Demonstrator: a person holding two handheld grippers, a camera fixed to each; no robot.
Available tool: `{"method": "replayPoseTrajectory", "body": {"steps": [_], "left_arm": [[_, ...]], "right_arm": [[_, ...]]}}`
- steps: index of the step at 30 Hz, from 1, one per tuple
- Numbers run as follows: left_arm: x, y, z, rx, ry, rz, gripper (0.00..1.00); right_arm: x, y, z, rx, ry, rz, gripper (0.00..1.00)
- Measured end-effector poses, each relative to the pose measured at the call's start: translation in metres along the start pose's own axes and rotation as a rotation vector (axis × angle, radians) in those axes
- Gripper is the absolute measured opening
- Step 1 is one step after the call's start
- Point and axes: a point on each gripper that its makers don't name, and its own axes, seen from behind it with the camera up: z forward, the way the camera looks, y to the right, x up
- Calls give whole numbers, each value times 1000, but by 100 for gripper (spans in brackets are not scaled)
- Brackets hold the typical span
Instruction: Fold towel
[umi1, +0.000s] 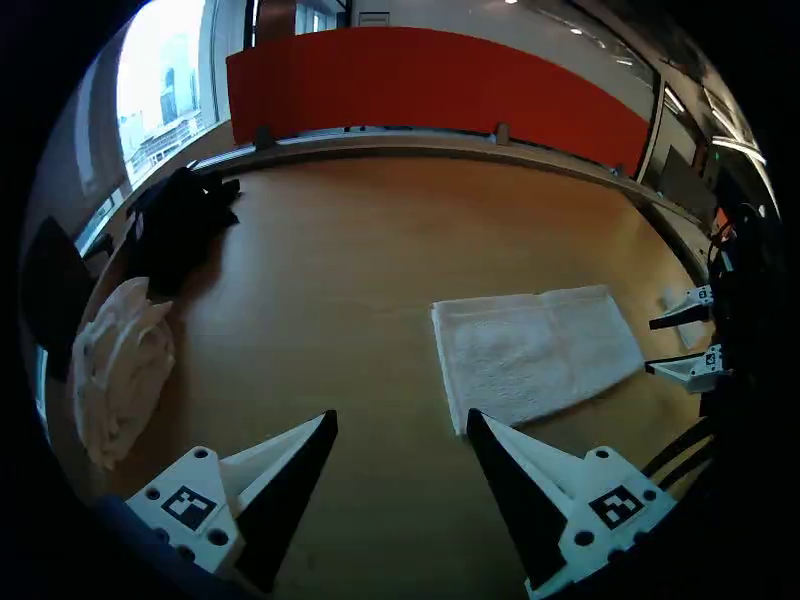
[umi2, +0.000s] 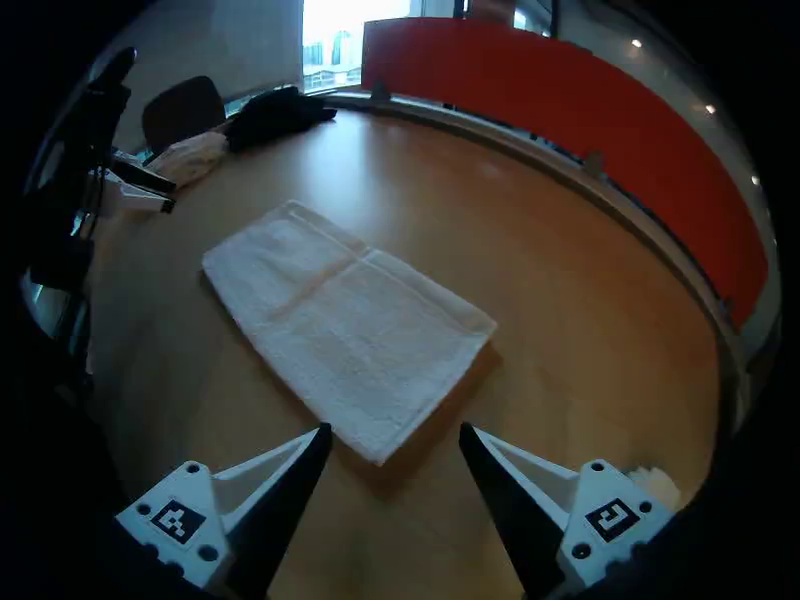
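White towel (umi2: 345, 325), tan table (umi2: 560, 300), red divider (umi2: 560, 90) (black cloth (umi2: 275, 112) too)

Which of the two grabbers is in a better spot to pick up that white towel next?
Probably the right gripper: a corner of the towel lies just ahead, centred between its open fingers. The left gripper, also open, has the towel off to one side.

My left gripper (umi1: 400, 415) stands with its fingers spread wide, tips pointing forward. My right gripper (umi2: 393, 428) is spread just as wide; it sits well beyond my left gripper's right finger.
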Motion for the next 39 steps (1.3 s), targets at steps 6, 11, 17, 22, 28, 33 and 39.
{"method": "replayPoseTrajectory", "body": {"steps": [6,11,17,22,28,33,39], "left_arm": [[-11,-6,-10,16,-5,-14,96],[-20,-12,-16,29,-12,-21,96],[-25,-17,-20,38,-14,-36,96],[-26,-19,-21,39,-13,-39,96],[-25,-19,-21,38,-11,-35,96],[-25,-18,-20,34,-13,-36,96],[-24,-17,-19,34,-10,-30,96]], "right_arm": [[-9,-3,3,15,-20,-11,90],[-19,-7,5,34,-46,-18,69],[-26,-13,8,66,-64,-2,56],[-30,-12,10,68,-79,7,41],[-32,-14,11,81,-88,24,24],[-30,-14,11,81,-83,26,15],[-25,-15,13,85,-70,21,4]]}}
